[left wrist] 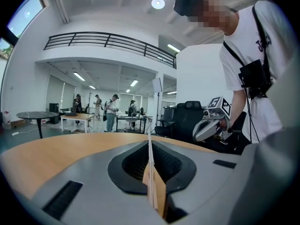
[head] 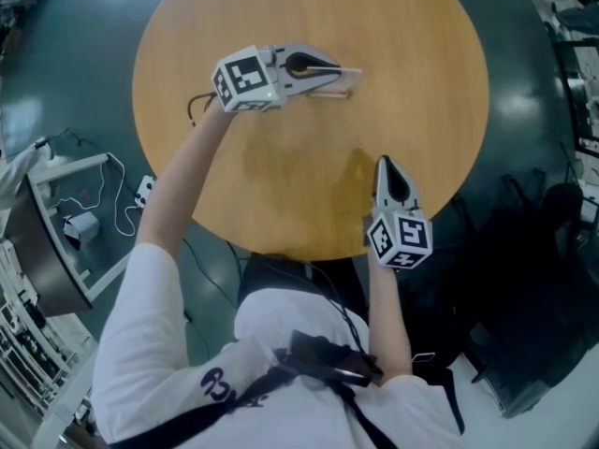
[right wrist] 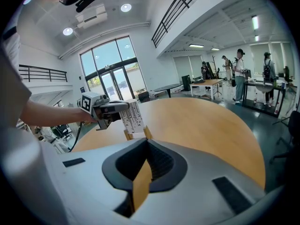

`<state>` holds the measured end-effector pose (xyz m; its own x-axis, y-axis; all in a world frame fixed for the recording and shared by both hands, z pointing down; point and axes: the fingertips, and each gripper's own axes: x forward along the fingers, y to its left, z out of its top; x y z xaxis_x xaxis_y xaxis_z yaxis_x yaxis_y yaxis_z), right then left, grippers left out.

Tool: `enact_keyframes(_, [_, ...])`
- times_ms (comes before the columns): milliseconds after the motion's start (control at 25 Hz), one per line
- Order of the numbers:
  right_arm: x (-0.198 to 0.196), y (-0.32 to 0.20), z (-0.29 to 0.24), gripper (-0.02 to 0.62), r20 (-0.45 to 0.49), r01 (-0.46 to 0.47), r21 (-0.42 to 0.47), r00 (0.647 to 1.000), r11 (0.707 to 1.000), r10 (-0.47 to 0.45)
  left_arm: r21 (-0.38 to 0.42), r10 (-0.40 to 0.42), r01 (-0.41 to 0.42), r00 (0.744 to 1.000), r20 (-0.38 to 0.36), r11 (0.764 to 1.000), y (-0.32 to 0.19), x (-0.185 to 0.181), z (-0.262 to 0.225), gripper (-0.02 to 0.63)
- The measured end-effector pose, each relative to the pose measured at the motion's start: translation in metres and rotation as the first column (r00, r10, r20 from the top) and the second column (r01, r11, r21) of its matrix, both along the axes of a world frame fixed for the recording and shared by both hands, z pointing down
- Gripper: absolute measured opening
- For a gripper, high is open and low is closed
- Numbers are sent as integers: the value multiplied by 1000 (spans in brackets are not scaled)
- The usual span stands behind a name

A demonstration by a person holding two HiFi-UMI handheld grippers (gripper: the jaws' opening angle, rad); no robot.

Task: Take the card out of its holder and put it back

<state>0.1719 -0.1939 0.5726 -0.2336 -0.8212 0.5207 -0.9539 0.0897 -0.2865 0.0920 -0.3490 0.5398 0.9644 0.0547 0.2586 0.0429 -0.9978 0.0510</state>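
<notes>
Pinching upright card (right wrist: 132, 119), long axis near-vertical, at holder (right wrist: 126, 135): left gripper (left wrist: 150, 165); right gripper (right wrist: 146, 149) closed.

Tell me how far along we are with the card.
Done: left claw is shut on the card. In hand: the card's lower edge sits at the holder; whether it has cleared the slot I cannot tell. Right claw is shut, empty, over the table. Remaining: reseat the card, then release.

Head camera: above the person, facing steeply down. Whole round tabletop (head: 421, 110), left gripper (head: 354, 79) and right gripper (head: 382, 161) in frame. Each gripper camera: low, close behind its own jaws, facing across the shared tabletop at the opposite gripper, hall behind.
</notes>
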Motion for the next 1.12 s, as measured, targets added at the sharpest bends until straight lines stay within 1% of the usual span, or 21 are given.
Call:
enact_keyframes(200, [1,1,5,23,-6,4,-12,1000,1000,-4,-50,-4,3,1000,-18,999,-4,0,12,28])
enact_keyframes(320, [1,2,8,23,-5,5,-21,1000,1000,-5,-67,2,-2,1000,-2,998,-5,2,23,28])
enact_keyframes(560, [4,0,6,23,-22,-4,-21,1000,1000,3,-139,-3,4,1000,4,990,-8,6,33,29])
enact_keyframes(680, [8,-2,3,23,-36,-22,-14,999,1000,21,-182,-34,30,999,-20,983,-12,4,33,34])
enact_keyframes(800, [10,-4,-1,23,-41,-32,-4,999,999,32,-183,-78,74,997,-15,980,-20,1,34,51])
enact_keyframes(960, [10,-2,-6,23,-44,-36,9,998,999,36,-178,-130,125,991,-12,976,-31,-8,32,171])
enact_keyframes(1120, [6,3,-10,23,-46,-38,21,998,999,39,-161,-175,175,984,17,971,-40,-25,35,258])
